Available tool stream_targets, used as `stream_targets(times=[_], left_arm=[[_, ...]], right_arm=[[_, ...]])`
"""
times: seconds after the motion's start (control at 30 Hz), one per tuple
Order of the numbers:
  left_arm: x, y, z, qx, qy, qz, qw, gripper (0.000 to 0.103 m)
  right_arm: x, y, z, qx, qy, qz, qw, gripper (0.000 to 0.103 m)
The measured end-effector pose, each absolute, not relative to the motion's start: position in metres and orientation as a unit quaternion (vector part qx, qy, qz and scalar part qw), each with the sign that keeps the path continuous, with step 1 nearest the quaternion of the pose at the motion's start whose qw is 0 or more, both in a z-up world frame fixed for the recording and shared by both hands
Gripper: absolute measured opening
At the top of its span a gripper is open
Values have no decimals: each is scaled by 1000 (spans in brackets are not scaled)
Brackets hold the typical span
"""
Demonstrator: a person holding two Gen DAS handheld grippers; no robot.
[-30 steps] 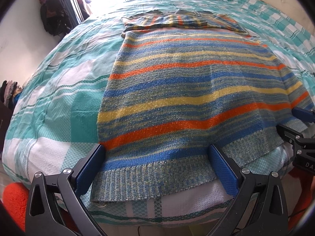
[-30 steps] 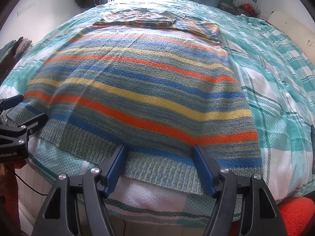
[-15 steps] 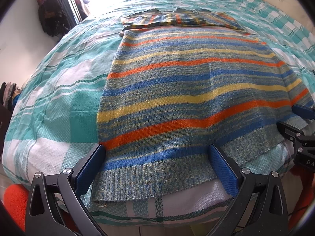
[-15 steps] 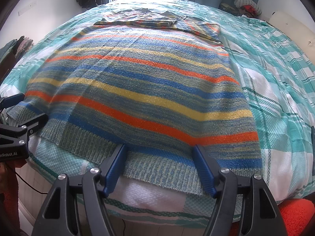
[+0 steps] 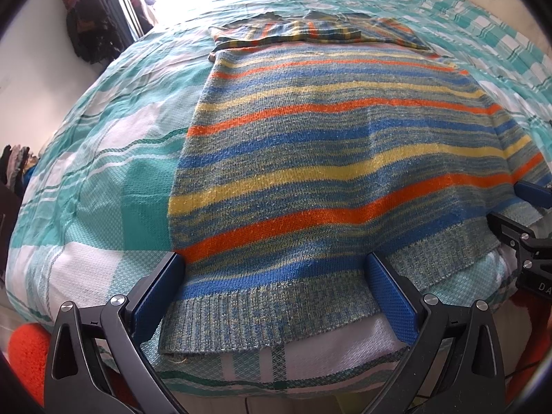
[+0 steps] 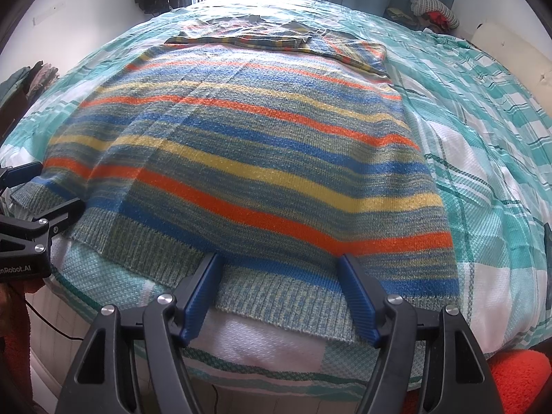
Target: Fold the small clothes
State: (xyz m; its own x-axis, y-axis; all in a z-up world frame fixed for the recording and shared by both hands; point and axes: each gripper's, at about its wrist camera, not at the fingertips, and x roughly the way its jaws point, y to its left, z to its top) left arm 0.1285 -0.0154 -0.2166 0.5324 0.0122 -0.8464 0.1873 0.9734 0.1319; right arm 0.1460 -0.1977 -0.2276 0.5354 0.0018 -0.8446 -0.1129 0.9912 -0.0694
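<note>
- Lying flat on the checked bedspread (image 5: 103,186): striped sweater (image 5: 338,158), ribbed hem (image 6: 276,296) at the near edge.
- Left gripper (image 5: 276,276) gaping wide, straddling the hem's left corner, gripping nothing.
- Right gripper (image 6: 279,276) also spread wide over the hem, maybe touching it, hard to say.

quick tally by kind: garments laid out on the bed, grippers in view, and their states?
Striped sweater: 1, flat on the checked bed cover, sleeves folded across the top
Grippers: 2, left gripper and right gripper, both open, straddling the ribbed hem
Total: 3
</note>
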Motion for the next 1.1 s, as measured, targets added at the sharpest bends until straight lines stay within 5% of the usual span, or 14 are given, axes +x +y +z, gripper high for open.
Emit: stream_targets(times=[1.1], left_arm=[[129,-16,-217,107,480,-51,869,102]], right_arm=[[145,-198,-227,-58,480,33,875,71]])
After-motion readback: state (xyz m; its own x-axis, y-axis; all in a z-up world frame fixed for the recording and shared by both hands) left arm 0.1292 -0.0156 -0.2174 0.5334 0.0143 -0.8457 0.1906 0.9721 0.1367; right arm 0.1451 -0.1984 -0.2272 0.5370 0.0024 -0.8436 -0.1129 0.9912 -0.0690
